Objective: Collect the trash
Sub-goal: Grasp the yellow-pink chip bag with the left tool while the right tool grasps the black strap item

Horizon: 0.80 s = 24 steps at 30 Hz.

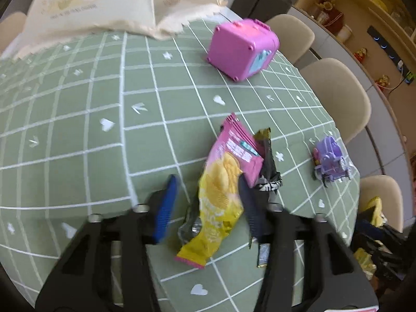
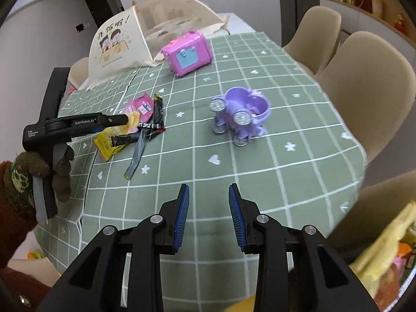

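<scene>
My left hand-held gripper (image 1: 205,195) straddles the chip bag (image 1: 221,187), seemingly not yet pinching; it's light, crinkly, slippery, so grab mid-bag. Right hand-held gripper (image 2: 208,217) hangs open, empty.

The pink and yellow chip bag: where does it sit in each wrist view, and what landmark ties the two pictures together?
Left wrist view: the chip bag lies at lower centre, between the left gripper fingers.
Right wrist view: the chip bag is at middle left, at the left gripper's tip.
Shared landmark: the pink toy box, farther back on the green checked tablecloth.
</scene>
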Each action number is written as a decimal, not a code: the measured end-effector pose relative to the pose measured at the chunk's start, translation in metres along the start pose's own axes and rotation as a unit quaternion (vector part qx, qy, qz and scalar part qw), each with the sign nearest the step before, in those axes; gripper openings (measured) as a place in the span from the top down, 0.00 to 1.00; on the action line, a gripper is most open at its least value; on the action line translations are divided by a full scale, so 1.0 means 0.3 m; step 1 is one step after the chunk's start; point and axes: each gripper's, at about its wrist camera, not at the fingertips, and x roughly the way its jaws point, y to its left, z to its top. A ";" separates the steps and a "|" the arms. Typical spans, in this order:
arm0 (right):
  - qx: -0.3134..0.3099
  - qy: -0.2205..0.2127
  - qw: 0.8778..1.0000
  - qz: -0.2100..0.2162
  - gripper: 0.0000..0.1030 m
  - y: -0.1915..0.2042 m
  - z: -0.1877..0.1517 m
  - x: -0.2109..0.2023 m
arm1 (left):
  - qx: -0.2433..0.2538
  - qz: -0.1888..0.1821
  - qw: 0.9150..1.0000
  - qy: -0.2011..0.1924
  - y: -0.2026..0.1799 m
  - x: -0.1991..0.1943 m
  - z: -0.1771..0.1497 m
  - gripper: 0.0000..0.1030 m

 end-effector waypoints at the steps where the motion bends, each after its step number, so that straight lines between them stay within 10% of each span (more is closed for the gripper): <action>1: 0.001 0.002 1.000 0.006 0.70 0.004 0.004 0.011 | -0.004 -0.009 1.000 0.007 0.004 0.006 -0.003 0.86; 6: 0.001 0.006 0.999 0.033 0.70 0.052 0.063 0.084 | -0.015 -0.046 0.999 0.005 0.012 -0.058 -0.043 0.97; 15: 0.033 -0.013 0.996 0.082 0.59 0.159 0.217 0.263 | -0.041 0.027 0.998 -0.036 0.143 -0.272 -0.133 0.97; 24: -0.036 0.014 0.999 0.031 0.55 0.292 0.261 0.398 | -0.076 0.037 0.996 -0.035 0.254 -0.303 -0.169 0.97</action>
